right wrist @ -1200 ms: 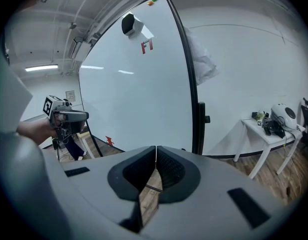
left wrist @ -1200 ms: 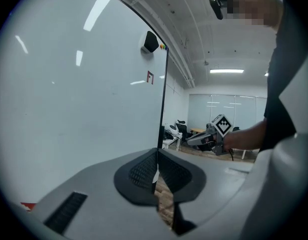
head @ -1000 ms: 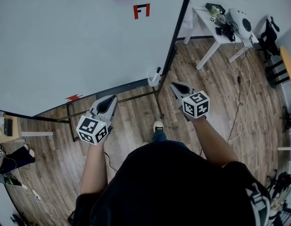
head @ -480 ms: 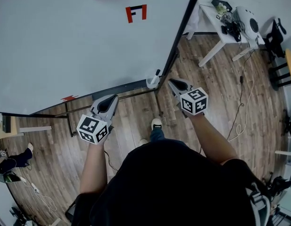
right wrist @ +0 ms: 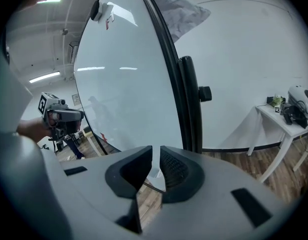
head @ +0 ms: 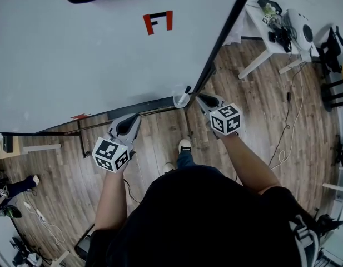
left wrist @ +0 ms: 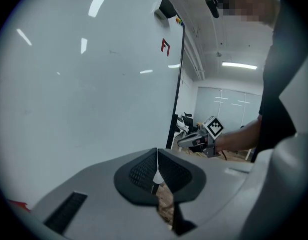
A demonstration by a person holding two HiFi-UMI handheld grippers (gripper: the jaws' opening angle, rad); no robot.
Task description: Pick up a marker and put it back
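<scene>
White cup (head: 180, 99) sits at the lower corner of the board (head: 76, 49), at 12 o'clock from me. The marker (head: 186, 89) stands in it, dark end up, stored where a tool can reach it from the side. My right tool (head: 202, 98) is just beside the cup at its 3 o'clock. Its jaws are a narrow gap apart and opening, with nothing pressed between the pads; the cup shows beyond the gap. I judge this to be the line-up for the pick. My left tool (head: 128, 122) hangs at 9 o'clock, well apart from the cup, jaws together and empty, held clear as it has no part in this step.
</scene>
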